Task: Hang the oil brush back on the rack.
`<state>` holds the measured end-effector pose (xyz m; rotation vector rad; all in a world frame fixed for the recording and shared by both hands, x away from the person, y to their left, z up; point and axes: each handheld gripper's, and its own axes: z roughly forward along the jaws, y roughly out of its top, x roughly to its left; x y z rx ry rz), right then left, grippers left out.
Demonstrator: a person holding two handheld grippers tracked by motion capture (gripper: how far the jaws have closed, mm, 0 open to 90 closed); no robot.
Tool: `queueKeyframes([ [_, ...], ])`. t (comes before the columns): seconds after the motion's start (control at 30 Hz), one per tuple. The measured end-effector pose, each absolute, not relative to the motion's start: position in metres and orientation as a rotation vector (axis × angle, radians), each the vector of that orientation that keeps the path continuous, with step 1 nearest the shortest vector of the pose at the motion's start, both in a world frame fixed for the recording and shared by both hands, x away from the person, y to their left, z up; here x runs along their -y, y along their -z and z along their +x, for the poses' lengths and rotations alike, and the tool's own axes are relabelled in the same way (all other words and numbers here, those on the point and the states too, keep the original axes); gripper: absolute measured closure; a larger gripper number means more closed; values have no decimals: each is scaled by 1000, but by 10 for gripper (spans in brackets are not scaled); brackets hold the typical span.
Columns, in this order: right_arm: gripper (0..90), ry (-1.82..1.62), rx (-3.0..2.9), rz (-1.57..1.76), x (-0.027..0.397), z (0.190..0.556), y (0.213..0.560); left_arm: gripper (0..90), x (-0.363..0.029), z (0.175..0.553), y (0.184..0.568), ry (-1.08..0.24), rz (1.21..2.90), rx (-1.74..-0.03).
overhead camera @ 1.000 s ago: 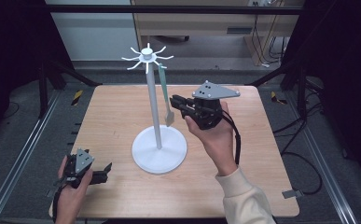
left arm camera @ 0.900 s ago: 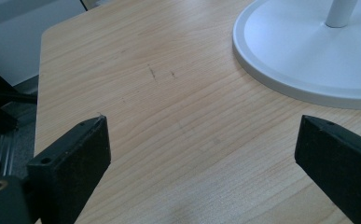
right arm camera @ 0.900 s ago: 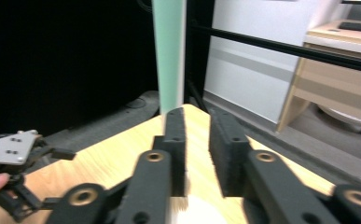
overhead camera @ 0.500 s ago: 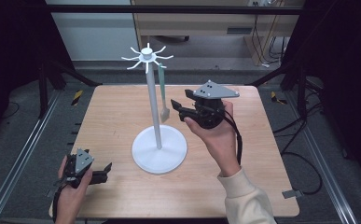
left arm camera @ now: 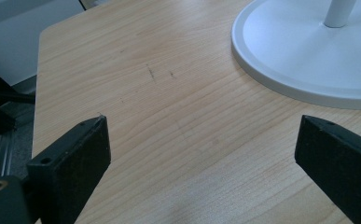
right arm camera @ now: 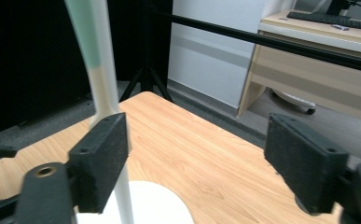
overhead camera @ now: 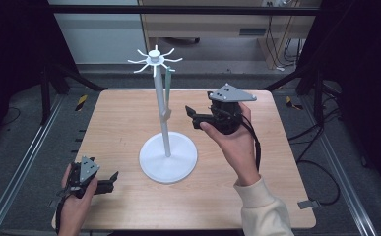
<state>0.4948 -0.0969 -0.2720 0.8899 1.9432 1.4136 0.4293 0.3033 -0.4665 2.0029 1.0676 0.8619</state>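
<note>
High view: right gripper (overhead camera: 192, 114) jaws just opened, nothing pinched — green utensil (overhead camera: 167, 96) hung on stand (overhead camera: 166, 147); best backed off straight, no snagging.

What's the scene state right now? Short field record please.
surface: wooden table
stand: white rack, round base, hook arms on top
hanging item: green-handled utensil hangs from a hook beside the pole
right gripper: jaws have just been opening, now open, nothing between them, close beside the utensil
left gripper: open, empty, low over the table near its front left corner
</note>
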Motion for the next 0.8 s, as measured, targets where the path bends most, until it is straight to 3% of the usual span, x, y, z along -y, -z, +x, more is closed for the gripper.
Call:
queueKeyframes([
  [0.3, 105, -1404, -1872, 937, 118, 501, 275, 30, -303, 429, 466, -857, 1998, -1067],
  [0.8, 116, -1279, -1762, 1105, 174, 520, 298, 28, -305, 429, 465, -876, 1985, -1078],
])
